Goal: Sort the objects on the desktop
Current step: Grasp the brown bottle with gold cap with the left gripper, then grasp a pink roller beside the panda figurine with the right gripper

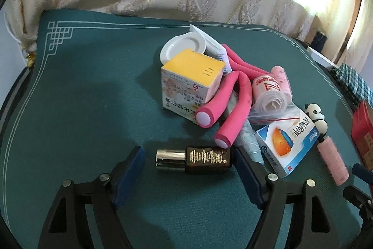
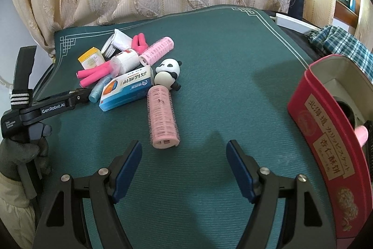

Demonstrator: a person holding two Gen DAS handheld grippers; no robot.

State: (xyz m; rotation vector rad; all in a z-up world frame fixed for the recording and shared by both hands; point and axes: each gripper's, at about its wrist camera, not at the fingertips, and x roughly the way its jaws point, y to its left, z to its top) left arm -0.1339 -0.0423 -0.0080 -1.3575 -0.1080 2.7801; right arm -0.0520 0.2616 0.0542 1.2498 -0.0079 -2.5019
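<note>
Cream patterned curtains hang behind a worktop covered by a dark green mat with a white line border [image 1: 70, 85], pretty cluttered setup. Biggest thing is the red biscuit tin [image 2: 326, 144] at the right edge in the right wrist view, open on top, a pink item poking up inside, so I'd guess that's where stuff gets sorted. Then the pile mid-mat: a yellow-topped cardboard box [image 1: 191, 76], a blue-and-white medicine carton [image 1: 284, 144], bent pink foam curler sticks [image 1: 233, 104], a pink mesh hair roller [image 2: 163, 118] lying apart from the heap, and a panda figurine [image 2: 169, 72].

Smallest bit, and the target by the look of it: a little dark brown glass bottle with a shiny silver cap [image 1: 193, 159], lying on its side right between the pads of the left gripper [image 1: 188, 156]. That gripper is spread wide, nothing clamped yet, one pad about touching the bottle's base. Glass is stiff, slick, breakable, and it'll roll, so I'd squeeze the flat-sided body rather than the cap.

The right gripper [image 2: 184, 154] hovers low over bare mat, also spread and empty.
</note>
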